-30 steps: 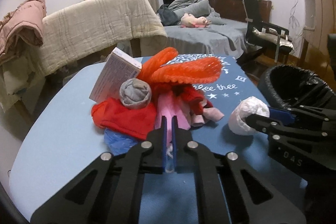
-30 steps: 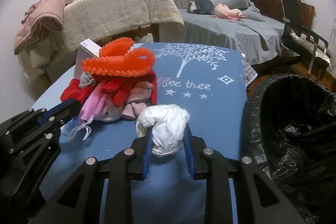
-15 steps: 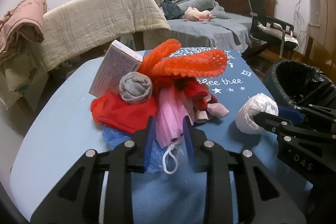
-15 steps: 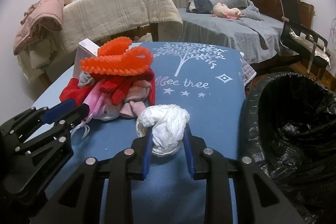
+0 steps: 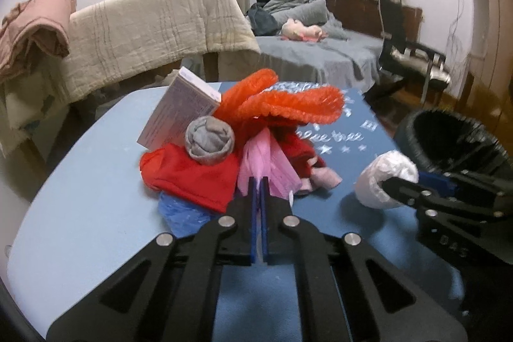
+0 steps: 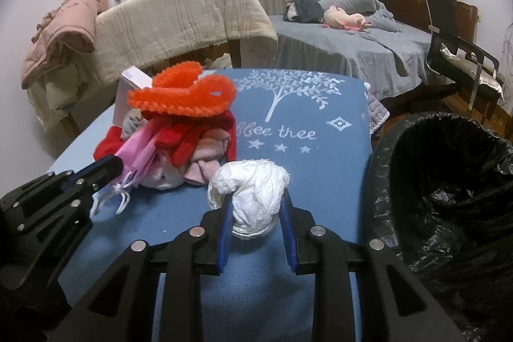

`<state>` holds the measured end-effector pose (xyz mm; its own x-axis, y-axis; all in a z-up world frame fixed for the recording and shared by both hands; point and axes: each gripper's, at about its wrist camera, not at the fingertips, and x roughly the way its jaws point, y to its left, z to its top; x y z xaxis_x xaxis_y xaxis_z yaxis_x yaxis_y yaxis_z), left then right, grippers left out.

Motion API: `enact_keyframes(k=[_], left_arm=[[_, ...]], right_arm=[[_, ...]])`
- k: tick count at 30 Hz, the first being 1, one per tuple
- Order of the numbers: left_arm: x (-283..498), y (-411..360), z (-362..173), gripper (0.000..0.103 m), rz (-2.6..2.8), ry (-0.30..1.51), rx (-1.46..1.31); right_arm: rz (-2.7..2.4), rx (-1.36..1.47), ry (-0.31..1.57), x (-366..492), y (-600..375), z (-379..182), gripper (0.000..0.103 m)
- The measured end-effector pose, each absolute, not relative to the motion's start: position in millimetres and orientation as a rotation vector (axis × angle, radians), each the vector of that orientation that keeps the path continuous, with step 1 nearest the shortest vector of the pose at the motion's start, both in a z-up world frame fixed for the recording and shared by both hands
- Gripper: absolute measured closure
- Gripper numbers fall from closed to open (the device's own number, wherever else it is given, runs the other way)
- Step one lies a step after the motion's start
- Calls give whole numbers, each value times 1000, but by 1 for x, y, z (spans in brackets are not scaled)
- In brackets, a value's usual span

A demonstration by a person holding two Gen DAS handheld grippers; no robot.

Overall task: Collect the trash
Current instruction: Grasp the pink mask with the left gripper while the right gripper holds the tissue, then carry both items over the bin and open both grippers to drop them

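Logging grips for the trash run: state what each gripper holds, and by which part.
Right gripper: crumpled white paper wad, pinched across its lower sides. Left gripper: pink face mask, clamped at its near edge.

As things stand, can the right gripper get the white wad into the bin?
Probably yes. The right gripper is shut on the white wad, and the black-lined bin gapes open just to its right, beside the table edge, with nothing between them.

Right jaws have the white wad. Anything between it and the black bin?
Nothing visible. The white wad sits in the right gripper over bare blue tablecloth; the black-lined bin stands open just off the table's right edge. The clothing pile lies on the opposite side.
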<state>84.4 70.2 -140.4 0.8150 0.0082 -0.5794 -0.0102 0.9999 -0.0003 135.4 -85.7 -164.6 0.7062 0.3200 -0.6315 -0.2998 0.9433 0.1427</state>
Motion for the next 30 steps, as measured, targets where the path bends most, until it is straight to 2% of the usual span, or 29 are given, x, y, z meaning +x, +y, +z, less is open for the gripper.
enact_keyframes(k=[13,30], left_arm=[[56,30,-88,102,-145,535,-16],[94,-94,-90,101,-444,533,38]], right_arm=[[280,95,629,117,-135,-122,76],[-51,149,607,105,-268,-117,75]])
